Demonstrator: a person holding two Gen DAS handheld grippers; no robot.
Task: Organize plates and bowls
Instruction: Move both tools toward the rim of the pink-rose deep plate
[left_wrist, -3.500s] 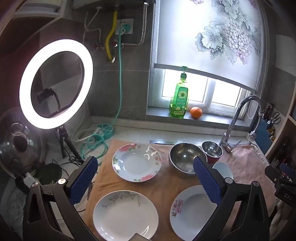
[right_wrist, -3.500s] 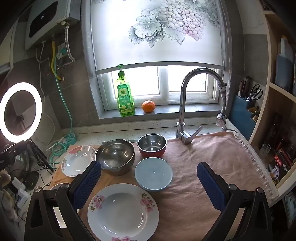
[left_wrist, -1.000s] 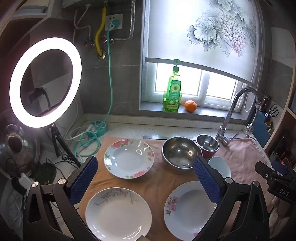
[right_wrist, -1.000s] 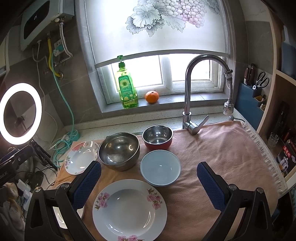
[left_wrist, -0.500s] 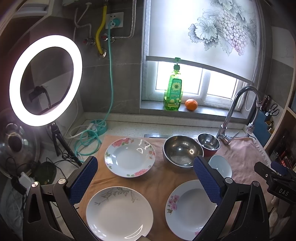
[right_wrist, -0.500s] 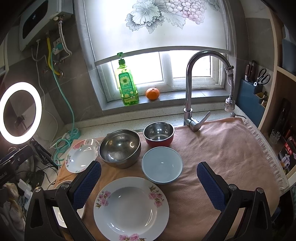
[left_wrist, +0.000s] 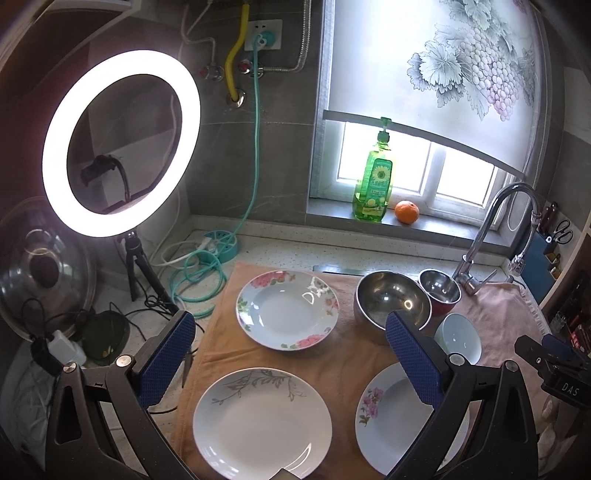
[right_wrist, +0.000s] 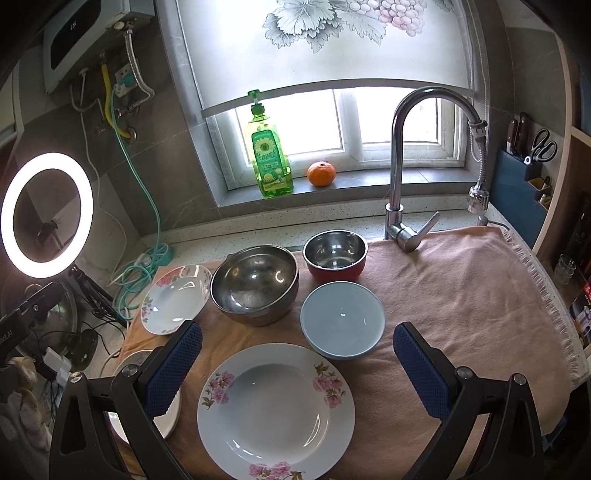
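On a tan towel (right_wrist: 461, 295) lie three plates and three bowls. A rose-rimmed deep plate (left_wrist: 287, 309) sits at the back left, a flat leaf-sprig plate (left_wrist: 261, 421) at the front left, and a pink-flower deep plate (right_wrist: 276, 409) at the front centre. Behind them stand a large steel bowl (right_wrist: 255, 283), a red-sided steel bowl (right_wrist: 335, 255) and a pale blue bowl (right_wrist: 342, 319). My left gripper (left_wrist: 291, 365) hangs open above the left plates. My right gripper (right_wrist: 297, 371) hangs open above the pink-flower plate, empty.
A tall faucet (right_wrist: 400, 162) rises at the back right. On the sill stand a green soap bottle (right_wrist: 267, 155) and an orange (right_wrist: 321, 173). A lit ring light (left_wrist: 122, 144) on a tripod, a teal hose (left_wrist: 199, 273) and cables crowd the left counter.
Both grippers have drifted slightly forward and lower over the dishes. The dishes have not moved, and both stay open.
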